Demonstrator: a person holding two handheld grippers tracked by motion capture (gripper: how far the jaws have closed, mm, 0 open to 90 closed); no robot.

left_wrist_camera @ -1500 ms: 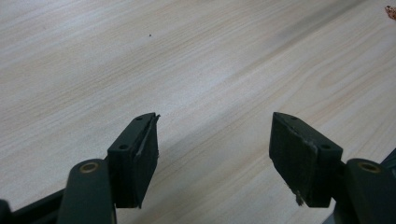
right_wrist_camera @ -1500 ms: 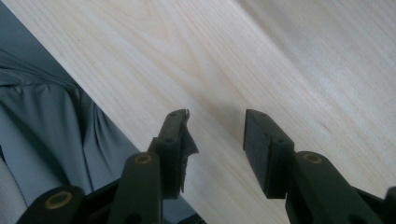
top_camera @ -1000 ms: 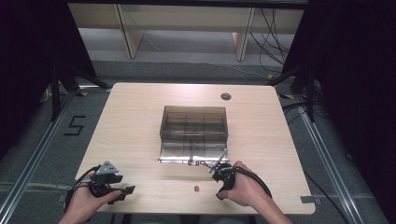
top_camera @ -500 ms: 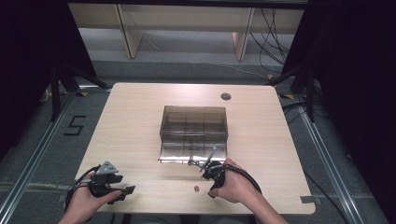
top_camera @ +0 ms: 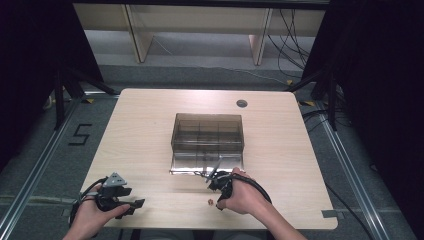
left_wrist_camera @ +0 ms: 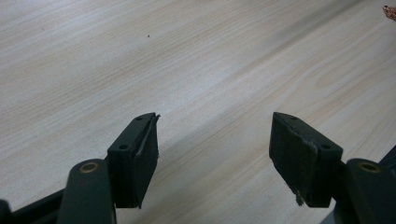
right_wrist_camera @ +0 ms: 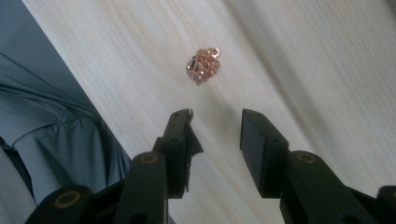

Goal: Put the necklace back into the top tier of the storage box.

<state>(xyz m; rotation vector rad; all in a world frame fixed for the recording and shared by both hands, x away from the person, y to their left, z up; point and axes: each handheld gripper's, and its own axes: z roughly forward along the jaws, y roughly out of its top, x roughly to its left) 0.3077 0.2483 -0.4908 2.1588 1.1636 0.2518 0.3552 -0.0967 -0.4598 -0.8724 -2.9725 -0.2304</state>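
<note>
- My right claw (top_camera: 212, 192) has swung left and toward the near bench edge since a second ago; it was up by the box front, now it points down at the charm (top_camera: 210, 202).
- My left claw (top_camera: 134, 205) hasn't moved, same spot near the front-left corner of the bench (top_camera: 140, 135).
- Right claw (right_wrist_camera: 215, 133): jaws partly apart, nothing between them, hovering just short of the charm (right_wrist_camera: 202, 65) (not touching it).
- Left claw (left_wrist_camera: 212, 149): jaws wide apart, empty, over bare wood.
- Charm: small, rose-gold, lumpy cluster with a sparkly faceted surface and a tiny ring loop at one end; lies flat on the bench near the front edge, in front of the box (top_camera: 207, 132).
- Box: smoky clear plastic, rectangular, divided into compartments, its lid folded down flat toward me.
- Bench: pale wood-grain laminate, smooth, rounded corners, round grey grommet (top_camera: 242, 103) near the far side.
- Claw pads: black, flat, matte, edges a bit frayed.
</note>
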